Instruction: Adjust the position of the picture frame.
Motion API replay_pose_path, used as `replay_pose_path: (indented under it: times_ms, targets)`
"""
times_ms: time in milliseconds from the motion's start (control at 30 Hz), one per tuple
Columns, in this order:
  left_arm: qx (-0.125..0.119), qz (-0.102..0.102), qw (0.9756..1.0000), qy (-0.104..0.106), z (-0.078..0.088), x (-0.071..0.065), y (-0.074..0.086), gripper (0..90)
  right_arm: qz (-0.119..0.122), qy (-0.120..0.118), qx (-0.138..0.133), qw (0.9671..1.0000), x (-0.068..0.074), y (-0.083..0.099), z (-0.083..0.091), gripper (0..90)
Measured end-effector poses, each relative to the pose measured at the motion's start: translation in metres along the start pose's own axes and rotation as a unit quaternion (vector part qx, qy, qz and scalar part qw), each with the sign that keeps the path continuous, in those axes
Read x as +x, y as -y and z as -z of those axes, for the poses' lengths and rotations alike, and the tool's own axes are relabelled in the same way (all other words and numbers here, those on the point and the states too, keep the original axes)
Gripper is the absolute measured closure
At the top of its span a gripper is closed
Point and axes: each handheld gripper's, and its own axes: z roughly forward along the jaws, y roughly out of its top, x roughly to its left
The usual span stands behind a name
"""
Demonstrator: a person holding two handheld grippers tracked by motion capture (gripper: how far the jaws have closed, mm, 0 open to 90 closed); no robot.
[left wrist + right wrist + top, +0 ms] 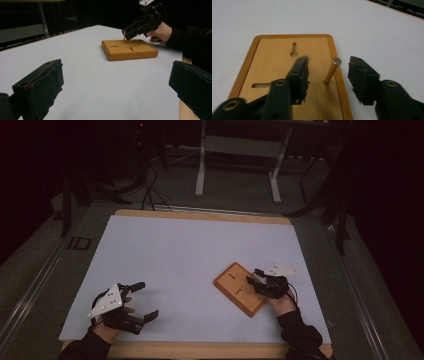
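A thin, pale wooden peg stands in the flat rectangular wooden board, close to that board's edge on the right gripper's side. Its long axis runs nearly straight up from the board; in the right gripper view it leans a little, foot planted in the wood and round cut top tipped up and to the right, while in the left gripper view it reads as a short upright stick just under the other tool's nose. The board lies on the white table sheet, toward the person's right and turned at an angle to the sheet's edges. Two keyhole-shaped slots are cut into its top (one lies along the board, the other across it).

The right gripper brackets the peg, one black jaw on each side with a gap left on both, so nothing is clamped. The left gripper rests on the sheet near its front left corner, well apart from the board, jaws spread wide around bare sheet.
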Motion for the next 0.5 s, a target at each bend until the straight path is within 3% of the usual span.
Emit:
replay_pose_path:
  times_ms: [333,500]
  targets:
    - [0.003,-0.001,1.0000,-0.001,-0.001,0.000,0.000,0.0,-0.028,-0.010,0.018,0.9994,-0.001,0.000,-0.008,65.7]
    - [0.002,-0.001,1.0000,-0.001,0.000,0.000,0.000,0.0,-0.031,-0.012,0.030,0.9990,0.001,-0.001,-0.014,74.5]
